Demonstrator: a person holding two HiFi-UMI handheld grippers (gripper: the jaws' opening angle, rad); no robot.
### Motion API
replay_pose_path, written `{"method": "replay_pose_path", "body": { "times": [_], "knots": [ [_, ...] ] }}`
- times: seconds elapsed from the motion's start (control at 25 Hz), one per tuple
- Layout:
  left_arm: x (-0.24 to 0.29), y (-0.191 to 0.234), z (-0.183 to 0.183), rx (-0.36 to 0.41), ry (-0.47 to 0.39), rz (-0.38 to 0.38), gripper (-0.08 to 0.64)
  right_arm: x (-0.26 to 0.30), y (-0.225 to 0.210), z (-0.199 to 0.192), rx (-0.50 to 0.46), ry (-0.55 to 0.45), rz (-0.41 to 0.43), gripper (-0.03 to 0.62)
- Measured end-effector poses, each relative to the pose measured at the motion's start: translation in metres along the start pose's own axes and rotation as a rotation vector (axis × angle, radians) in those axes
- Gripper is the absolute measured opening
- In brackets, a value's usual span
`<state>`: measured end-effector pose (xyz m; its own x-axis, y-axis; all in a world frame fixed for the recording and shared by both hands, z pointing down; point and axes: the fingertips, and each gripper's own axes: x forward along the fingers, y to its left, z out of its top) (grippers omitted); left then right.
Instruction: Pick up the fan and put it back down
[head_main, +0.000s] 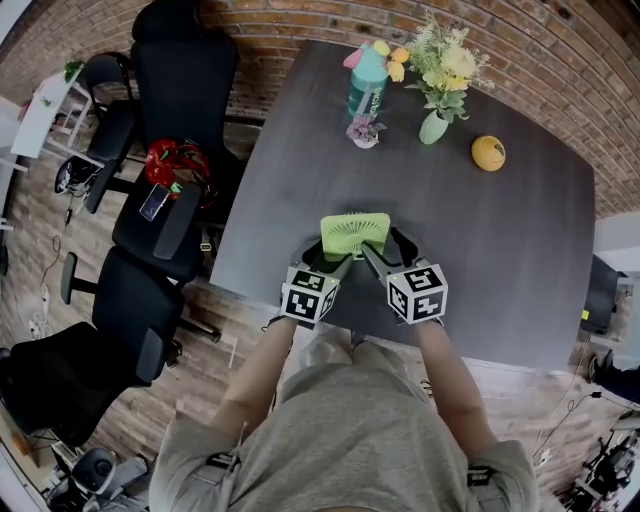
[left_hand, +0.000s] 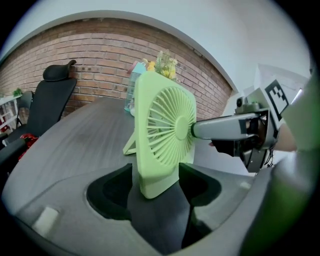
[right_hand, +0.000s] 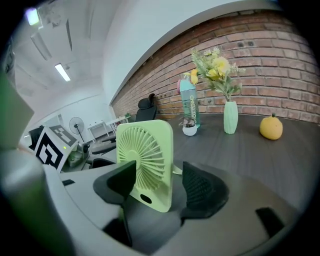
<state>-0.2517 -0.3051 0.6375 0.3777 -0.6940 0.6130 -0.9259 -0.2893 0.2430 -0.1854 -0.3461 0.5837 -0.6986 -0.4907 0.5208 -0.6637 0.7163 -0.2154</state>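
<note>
we wear a loose grey-beige t-shirt (head_main: 350, 435) with short sleeves, and on each sleeve sits a dark strap (head_main: 225, 461) with a small pale tag. our left gripper (head_main: 338, 262) and our right gripper (head_main: 380, 260) are built alike: a smooth pale grey shell, broad and rounded near the camera, ending in two black jaw pads (right_hand: 202, 187) whose inner faces are finely ribbed. each carries a white cube (head_main: 417, 291) printed with black square markers on its faces. seen from the left gripper view, the right gripper has a long grey finger, and dark metal parts behind it beneath its cube.
</note>
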Motion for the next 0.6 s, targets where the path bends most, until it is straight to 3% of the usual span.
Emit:
{"method": "replay_pose_path", "body": {
  "times": [0.28,0.48,0.6],
  "knots": [
    [-0.036,-0.005,-0.006,-0.023,-0.049,0.073,0.276,-0.026,0.004,-0.011,-0.014,-0.011,-0.021,0.275],
    [-0.062,-0.028,-0.013,-0.049,-0.089,0.104,0.276,-0.055,0.026,-0.019,-0.027,-0.042,0.028,0.268],
    [-0.077,-0.047,-0.016,-0.047,-0.122,0.124,0.266,-0.076,0.044,-0.022,-0.05,-0.064,0.068,0.213]
  ]
}}
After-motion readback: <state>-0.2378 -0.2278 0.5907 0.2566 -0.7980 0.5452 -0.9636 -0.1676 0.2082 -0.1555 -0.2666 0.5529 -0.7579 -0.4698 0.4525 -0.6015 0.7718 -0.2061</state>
